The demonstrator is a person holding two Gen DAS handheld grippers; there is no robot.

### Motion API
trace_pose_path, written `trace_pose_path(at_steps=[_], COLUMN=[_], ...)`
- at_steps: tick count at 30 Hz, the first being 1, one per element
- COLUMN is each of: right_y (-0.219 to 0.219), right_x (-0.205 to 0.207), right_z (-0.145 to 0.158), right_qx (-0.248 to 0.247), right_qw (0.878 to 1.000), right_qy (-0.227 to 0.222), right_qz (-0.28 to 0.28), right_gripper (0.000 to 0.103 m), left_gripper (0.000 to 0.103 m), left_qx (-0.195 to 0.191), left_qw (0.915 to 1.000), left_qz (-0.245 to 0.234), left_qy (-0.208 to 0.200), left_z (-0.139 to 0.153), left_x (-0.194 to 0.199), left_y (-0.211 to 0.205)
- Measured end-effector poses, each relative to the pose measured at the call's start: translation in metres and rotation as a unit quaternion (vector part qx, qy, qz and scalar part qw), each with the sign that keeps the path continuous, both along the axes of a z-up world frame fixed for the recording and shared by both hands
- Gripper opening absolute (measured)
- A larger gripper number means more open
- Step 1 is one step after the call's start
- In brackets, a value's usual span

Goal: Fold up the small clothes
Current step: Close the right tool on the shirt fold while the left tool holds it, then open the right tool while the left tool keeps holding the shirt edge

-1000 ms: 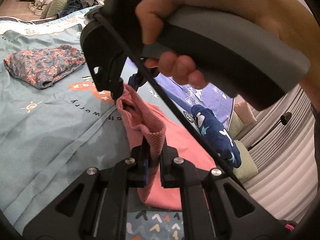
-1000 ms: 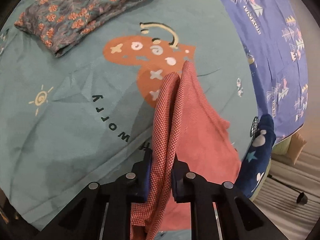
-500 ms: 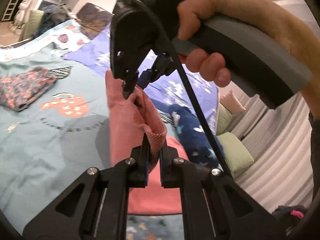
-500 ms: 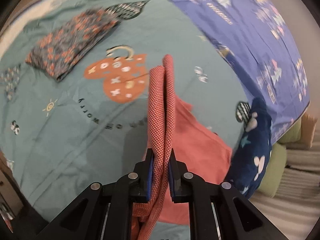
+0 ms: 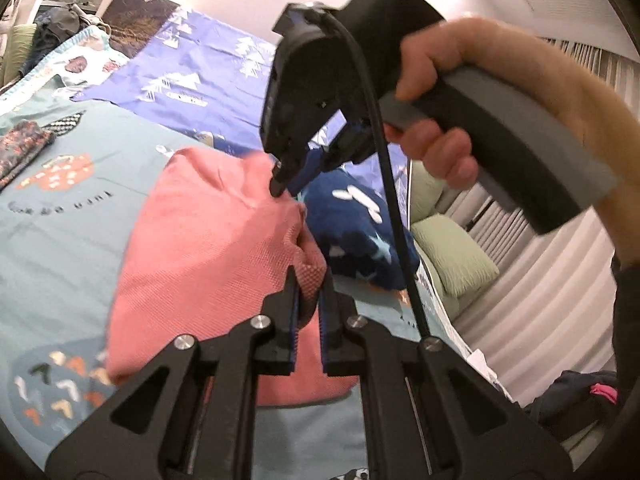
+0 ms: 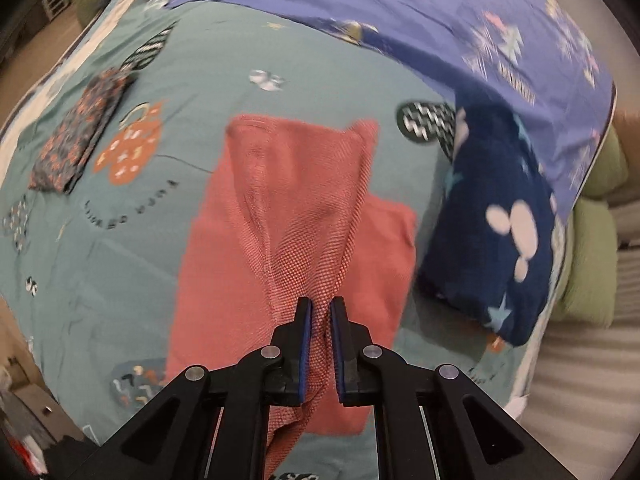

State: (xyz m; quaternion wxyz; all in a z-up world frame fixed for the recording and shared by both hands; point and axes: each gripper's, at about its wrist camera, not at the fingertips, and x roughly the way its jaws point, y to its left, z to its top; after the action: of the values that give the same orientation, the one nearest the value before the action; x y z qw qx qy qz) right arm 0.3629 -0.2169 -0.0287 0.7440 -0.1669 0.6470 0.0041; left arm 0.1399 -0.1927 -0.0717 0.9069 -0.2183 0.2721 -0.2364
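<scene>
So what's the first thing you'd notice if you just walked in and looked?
The salmon-pink garment, lifted off the teal bedspread in the middle, pinched by both the left gripper and the right gripper. Next, the navy star-print cloth bunched to its right, and a floral folded piece far left.

Each gripper is built from matte black arms with silver round screws and blue-lined pads. On the right gripper (image 5: 288,178), a grey and black handle is seen, and a black cable (image 5: 384,168) is attached. A dark sleeve (image 5: 626,312) is worn.
</scene>
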Motion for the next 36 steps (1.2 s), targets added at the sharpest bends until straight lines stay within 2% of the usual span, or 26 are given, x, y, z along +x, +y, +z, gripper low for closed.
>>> trace_pose_path(at_steps=[4, 8, 10, 13, 14, 15, 17, 18, 21, 25, 29, 33, 34, 35, 36], right_y=[-0.033, -0.056, -0.061, -0.083, -0.092, -0.101, -0.125, -0.141, -0.175, -0.186, -0.173, -0.167, -0.165, -0.163, -0.159], right_x=[0.001, -0.002, -0.007, -0.018, -0.023, -0.027, -0.036, -0.040, -0.055, -0.079, -0.077, -0.051, -0.043, -0.036, -0.030], right_z=[-0.018, -0.041, -0.049, -0.059, -0.060, -0.059, -0.059, -0.060, -0.066, -0.083, -0.105, -0.114, -0.115, -0.116, -0.118], right_qx=[0.020, 0.071, 0.071, 0.127, 0.156, 0.194, 0.285, 0.330, 0.407, 0.470, 0.535, 0.574, 0.578, 0.572, 0.557], right_qw=[1.000, 0.997, 0.997, 0.991, 0.986, 0.979, 0.956, 0.940, 0.905, 0.873, 0.830, 0.791, 0.786, 0.786, 0.795], right_qy=[-0.001, -0.005, -0.017, -0.019, -0.020, -0.026, -0.030, -0.030, -0.024, 0.009, 0.056, 0.056, 0.056, 0.060, 0.067], right_qz=[-0.015, -0.029, -0.019, -0.045, -0.051, -0.054, -0.069, -0.084, -0.118, -0.130, -0.148, -0.203, -0.214, -0.225, -0.231], right_gripper=[0.007, 0.007, 0.010, 0.027, 0.038, 0.049, 0.057, 0.059, 0.061, 0.065, 0.067, 0.071, 0.071, 0.071, 0.071], left_gripper=[0.008, 0.008, 0.008, 0.008, 0.008, 0.008, 0.008, 0.008, 0.008, 0.008, 0.008, 0.008, 0.008, 0.008, 0.008], left_qx=[0.008, 0.023, 0.028, 0.019, 0.014, 0.007, -0.011, -0.022, -0.051, -0.094, -0.099, -0.094, -0.090, -0.086, -0.082], left_qw=[0.9996, 0.9987, 0.9979, 0.9973, 0.9974, 0.9975, 0.9974, 0.9972, 0.9963, 0.9944, 0.9943, 0.9947, 0.9950, 0.9954, 0.9958], left_qz=[-0.013, -0.019, -0.020, -0.019, -0.019, -0.019, -0.017, -0.015, -0.011, 0.001, 0.011, 0.011, 0.008, 0.006, 0.005], left_qy=[0.023, 0.042, 0.055, 0.069, 0.069, 0.067, 0.069, 0.070, 0.068, 0.050, 0.037, 0.042, 0.043, 0.042, 0.040], left_z=[-0.011, -0.024, -0.031, -0.035, -0.035, -0.034, -0.032, -0.031, -0.023, -0.006, 0.002, -0.003, -0.004, -0.004, -0.004], left_x=[0.001, -0.001, 0.000, -0.001, -0.003, -0.004, -0.006, -0.006, -0.005, -0.007, -0.008, -0.006, -0.007, -0.008, -0.008], left_y=[-0.023, -0.041, -0.045, -0.040, -0.037, -0.034, -0.026, -0.021, -0.006, 0.013, 0.021, 0.021, 0.019, 0.017, 0.017])
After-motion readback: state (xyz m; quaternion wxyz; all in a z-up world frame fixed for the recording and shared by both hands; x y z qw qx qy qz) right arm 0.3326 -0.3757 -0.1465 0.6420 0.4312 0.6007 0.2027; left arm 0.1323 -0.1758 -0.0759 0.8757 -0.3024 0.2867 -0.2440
